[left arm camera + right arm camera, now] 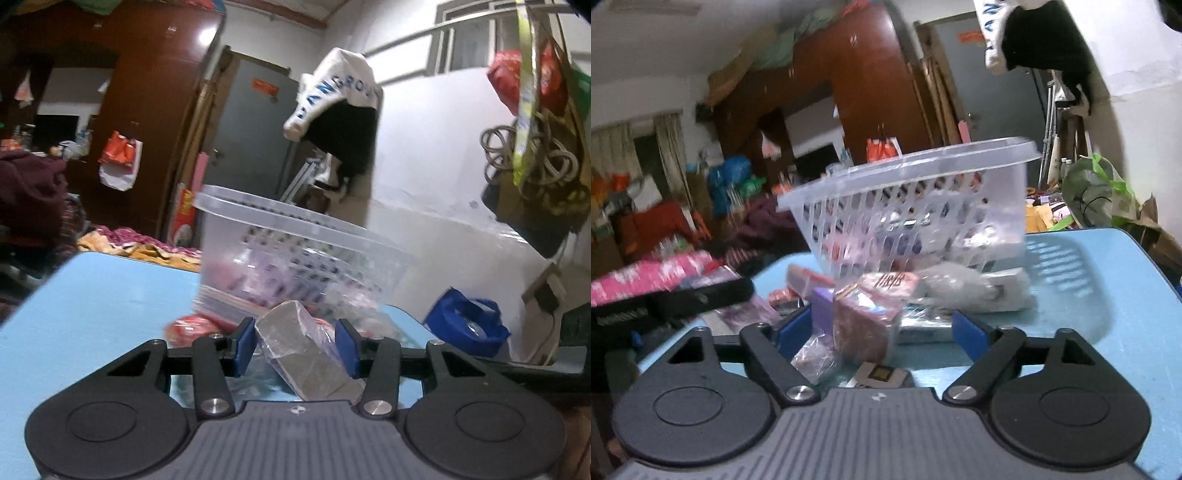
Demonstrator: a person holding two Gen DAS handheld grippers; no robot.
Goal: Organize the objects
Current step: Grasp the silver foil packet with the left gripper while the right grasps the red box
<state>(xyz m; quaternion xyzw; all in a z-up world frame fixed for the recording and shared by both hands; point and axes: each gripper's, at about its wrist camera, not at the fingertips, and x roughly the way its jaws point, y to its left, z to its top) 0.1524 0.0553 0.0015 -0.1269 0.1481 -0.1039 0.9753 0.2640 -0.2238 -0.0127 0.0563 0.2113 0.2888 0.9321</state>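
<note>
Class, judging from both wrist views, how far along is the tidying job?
Done: some packets already sit inside the clear basket. In hand: the left gripper brackets a grey wrapped block; the right gripper straddles a pink-brown pack. Left: several loose packets remain on the blue table.

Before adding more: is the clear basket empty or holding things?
Holding things: packets show through the lattice wall of the clear basket.

Ahead of the tongs we see a dark red-brown wardrobe (849,74), with a grey door (255,129) to its right. White walls (424,155) rise further right (a barred window (469,37) sits high up), and a bed with patterned covers (140,245) lies to the left.
</note>
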